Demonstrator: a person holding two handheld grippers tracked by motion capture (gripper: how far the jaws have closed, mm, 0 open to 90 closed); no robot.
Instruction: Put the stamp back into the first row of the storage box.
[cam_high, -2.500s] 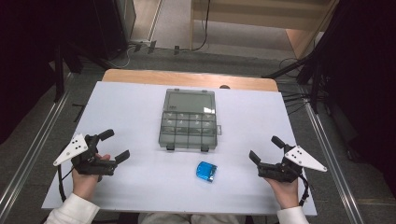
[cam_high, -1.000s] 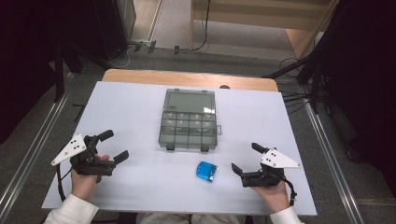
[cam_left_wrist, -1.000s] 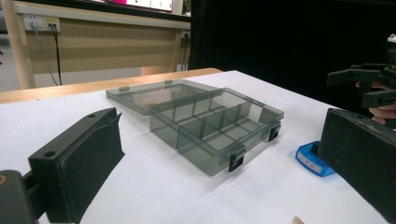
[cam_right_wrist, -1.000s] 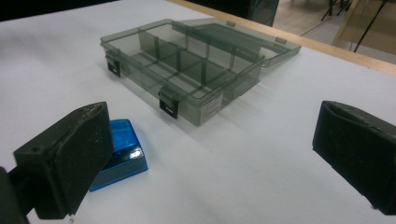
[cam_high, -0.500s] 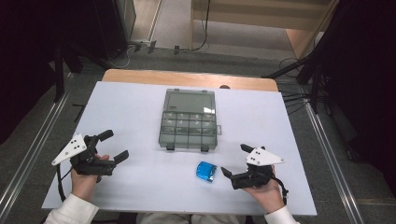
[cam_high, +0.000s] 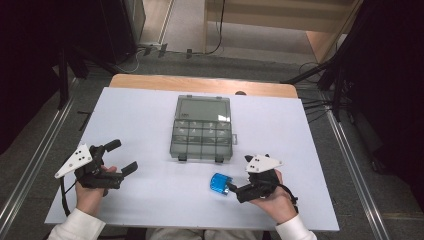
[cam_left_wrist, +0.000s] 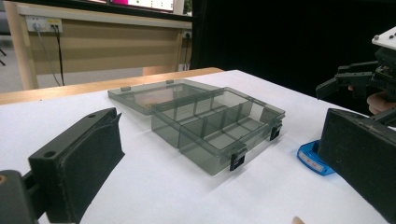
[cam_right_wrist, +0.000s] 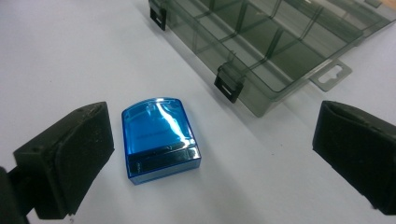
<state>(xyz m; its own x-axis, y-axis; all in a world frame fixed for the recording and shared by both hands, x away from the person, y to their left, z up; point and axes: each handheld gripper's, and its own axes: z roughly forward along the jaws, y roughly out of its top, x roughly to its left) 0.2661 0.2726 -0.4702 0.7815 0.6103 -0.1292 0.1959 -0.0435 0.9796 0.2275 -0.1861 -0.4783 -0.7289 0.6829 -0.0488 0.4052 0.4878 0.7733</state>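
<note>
Blue case (cam_right_wrist: 159, 136) between right tool's (cam_right_wrist: 210, 158) parted jaws

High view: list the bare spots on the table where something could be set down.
Free: the table left of the open organizer box, and right of it. Crowded: the front, between blue case and right claw.

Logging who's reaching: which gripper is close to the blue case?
The right gripper, jaws open beside the blue case; the left gripper sits far off.
</note>
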